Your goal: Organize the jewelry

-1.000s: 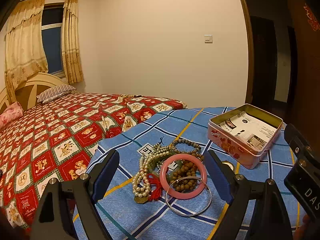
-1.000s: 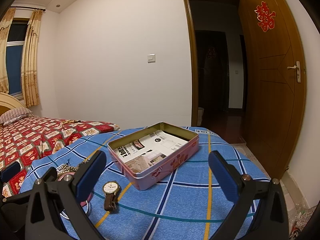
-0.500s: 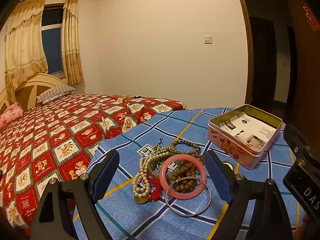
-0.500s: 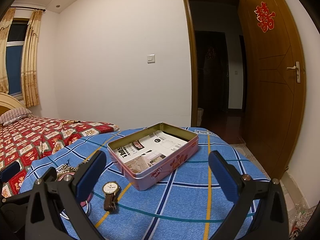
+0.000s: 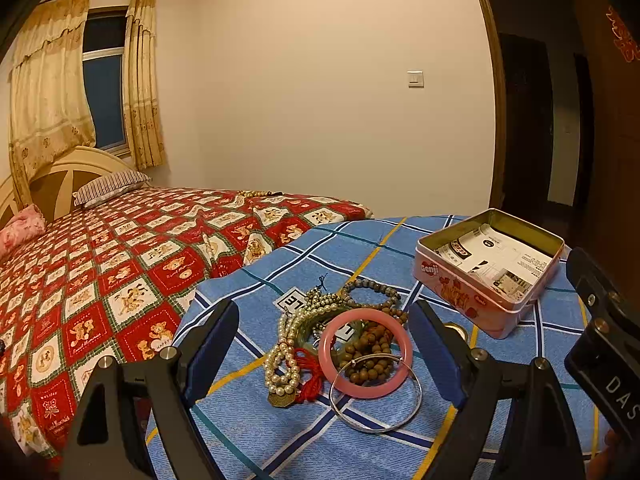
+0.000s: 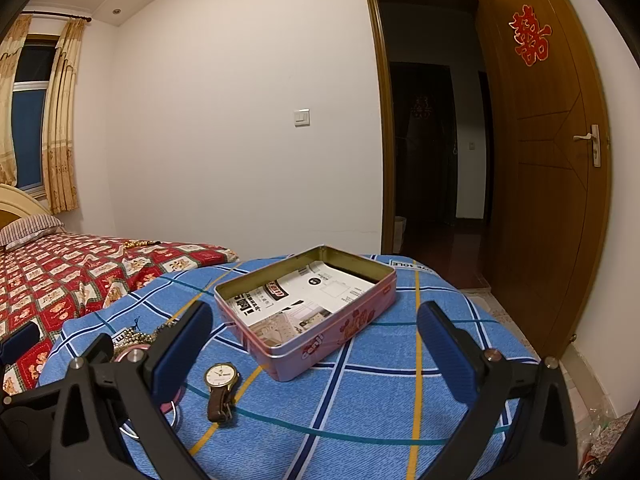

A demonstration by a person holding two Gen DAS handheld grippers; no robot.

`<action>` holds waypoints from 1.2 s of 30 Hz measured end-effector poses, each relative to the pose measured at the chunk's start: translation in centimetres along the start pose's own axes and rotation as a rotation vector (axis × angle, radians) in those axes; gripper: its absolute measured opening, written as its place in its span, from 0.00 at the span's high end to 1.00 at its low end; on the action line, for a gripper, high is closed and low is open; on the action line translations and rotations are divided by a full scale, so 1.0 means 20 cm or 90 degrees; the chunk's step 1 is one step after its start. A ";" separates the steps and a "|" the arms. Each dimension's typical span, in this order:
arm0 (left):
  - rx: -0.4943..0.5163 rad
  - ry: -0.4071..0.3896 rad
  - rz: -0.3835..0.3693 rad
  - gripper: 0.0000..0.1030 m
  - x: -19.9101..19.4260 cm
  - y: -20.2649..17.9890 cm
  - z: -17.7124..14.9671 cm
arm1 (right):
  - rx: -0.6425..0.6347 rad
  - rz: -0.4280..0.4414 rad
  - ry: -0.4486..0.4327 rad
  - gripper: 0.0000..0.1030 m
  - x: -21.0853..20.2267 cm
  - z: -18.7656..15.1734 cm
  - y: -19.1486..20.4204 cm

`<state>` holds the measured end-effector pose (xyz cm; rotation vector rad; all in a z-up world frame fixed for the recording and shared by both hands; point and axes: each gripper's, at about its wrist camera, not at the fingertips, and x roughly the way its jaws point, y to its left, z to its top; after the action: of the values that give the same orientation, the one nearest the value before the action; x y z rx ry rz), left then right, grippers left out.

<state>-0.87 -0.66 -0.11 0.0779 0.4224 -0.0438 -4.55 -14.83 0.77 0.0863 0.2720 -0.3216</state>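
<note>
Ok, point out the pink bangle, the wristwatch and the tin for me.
pink bangle (image 5: 362,389): left wrist view, near side of its ring.
wristwatch (image 6: 220,374): right wrist view, the dial.
tin (image 6: 320,340): right wrist view, its pink front wall.

In the right wrist view, the left finger of the right tool (image 6: 314,354) is covering most of the jewelry pile (image 6: 134,338) at lower left, so its pieces cannot be told apart. In the left wrist view, the watch (image 5: 456,328) is showing only a sliver behind the left tool (image 5: 324,346). The tin's (image 6: 320,344) paper print is reading too small.
</note>
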 end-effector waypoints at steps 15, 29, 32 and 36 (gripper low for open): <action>-0.002 0.002 0.000 0.16 0.00 -0.01 0.00 | 0.000 -0.001 0.001 0.00 0.01 0.00 -0.01; -0.009 0.007 -0.004 0.16 0.02 0.01 0.00 | -0.001 -0.002 0.002 0.00 0.01 0.00 0.00; -0.010 0.008 -0.005 0.16 0.02 0.01 0.00 | -0.001 -0.002 0.002 0.00 0.01 0.00 -0.01; -0.014 0.009 -0.009 0.16 0.02 0.02 0.00 | -0.001 -0.002 0.003 0.00 0.01 0.00 0.00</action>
<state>-0.53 -0.26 -0.27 0.0531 0.4368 -0.0527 -4.38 -14.99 0.66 0.0849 0.2767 -0.3238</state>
